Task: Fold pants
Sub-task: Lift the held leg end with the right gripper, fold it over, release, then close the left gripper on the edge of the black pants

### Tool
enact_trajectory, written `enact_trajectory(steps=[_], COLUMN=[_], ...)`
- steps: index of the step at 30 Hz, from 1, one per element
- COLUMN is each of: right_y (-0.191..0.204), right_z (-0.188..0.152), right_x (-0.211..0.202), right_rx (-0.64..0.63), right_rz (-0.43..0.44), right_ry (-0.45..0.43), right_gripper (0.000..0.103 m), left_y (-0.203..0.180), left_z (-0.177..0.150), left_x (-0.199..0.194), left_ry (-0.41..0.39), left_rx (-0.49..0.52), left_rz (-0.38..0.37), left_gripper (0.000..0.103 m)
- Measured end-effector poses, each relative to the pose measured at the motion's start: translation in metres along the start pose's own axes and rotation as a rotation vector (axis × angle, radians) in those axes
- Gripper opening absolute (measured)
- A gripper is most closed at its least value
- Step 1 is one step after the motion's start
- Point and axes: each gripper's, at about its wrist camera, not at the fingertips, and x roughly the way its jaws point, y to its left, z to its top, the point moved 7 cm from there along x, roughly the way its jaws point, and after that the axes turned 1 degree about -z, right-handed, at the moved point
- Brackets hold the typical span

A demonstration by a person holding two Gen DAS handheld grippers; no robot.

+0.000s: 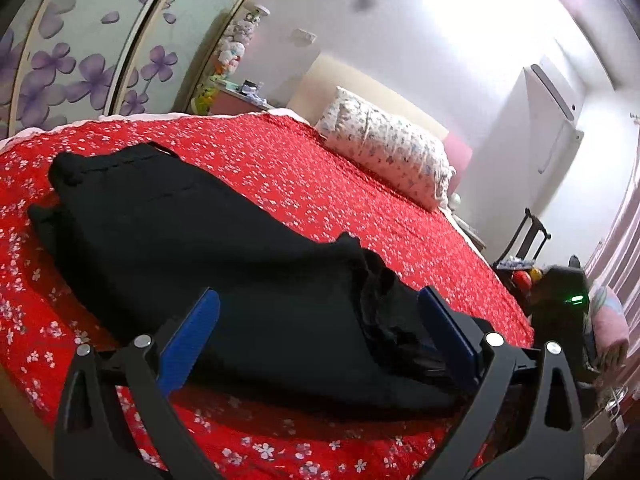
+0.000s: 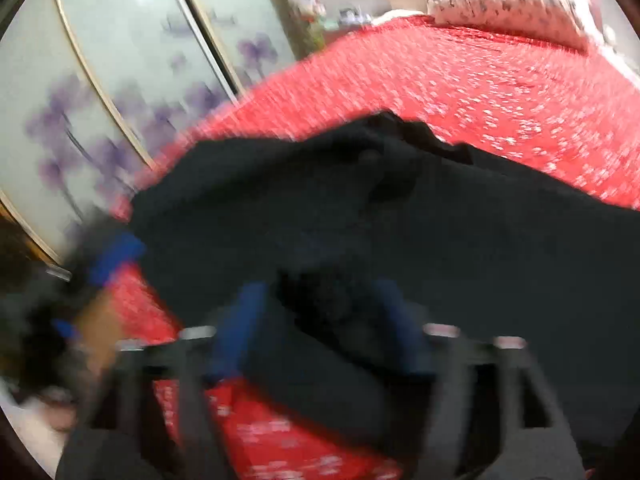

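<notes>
One pair of black pants (image 1: pixel 208 248) lies across the red flowered bedspread (image 1: pixel 328 192), its crumpled end nearest the grippers and well short of the single pillow (image 1: pixel 392 152) at the headboard. The left gripper (image 1: pixel 320 340) holds its two blue fingers (image 1: pixel 188 340) spread wide around that bunched end. The right gripper (image 2: pixel 320 328) is blurred; its fingers (image 2: pixel 240 328) stand apart with pants fabric between them.

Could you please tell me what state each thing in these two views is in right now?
Pants: lying on the bed, bunched at the near end.
Bedspread: spread over the bed.
Pillow: lying at the head of the bed.
Left gripper: open, fingers either side of the pants.
Right gripper: blurred, apparently open around the cloth.
</notes>
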Motion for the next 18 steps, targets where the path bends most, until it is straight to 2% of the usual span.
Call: enact_trajectory(steps=[2, 3, 5, 6, 10, 14, 16, 18], right_y=[0.000, -0.003, -0.010, -0.016, -0.011, -0.015, -0.018, -0.021], right_z=[0.006, 0.006, 0.000, -0.005, -0.010, -0.022, -0.021, -0.014], right_x=[-0.013, -0.014, 0.002, 0.009, 0.003, -0.020, -0.036, -0.056], right_rx=[0.062, 0.097, 0.205, 0.241, 0.214, 0.342, 0.377, 0.357], right_rz=[0.082, 0.122, 0.179, 0.190, 0.200, 0.319, 0.338, 0.337], right_ry=[-0.059, -0.061, -0.002, 0.030, 0.033, 0.035, 0.020, -0.044], right_gripper=[0.088, 0.088, 0.087, 0.087, 0.087, 0.087, 0.087, 0.090], left_y=[0.004, 0.005, 0.008, 0.010, 0.021, 0.059, 0.086, 0.119], left_z=[0.000, 0.000, 0.001, 0.002, 0.010, 0.025, 0.029, 0.030], left_x=[-0.002, -0.003, -0.004, -0.005, -0.016, -0.041, -0.046, -0.049], left_ry=[-0.003, -0.003, -0.005, -0.008, -0.026, -0.008, 0.038, 0.074], left_rx=[-0.018, -0.026, -0.047, -0.055, -0.109, -0.264, -0.380, -0.517], left_rz=[-0.001, -0.001, -0.004, -0.006, -0.016, -0.042, -0.060, -0.054], left_gripper=[0.099, 0.099, 0.099, 0.099, 0.099, 0.099, 0.099, 0.099])
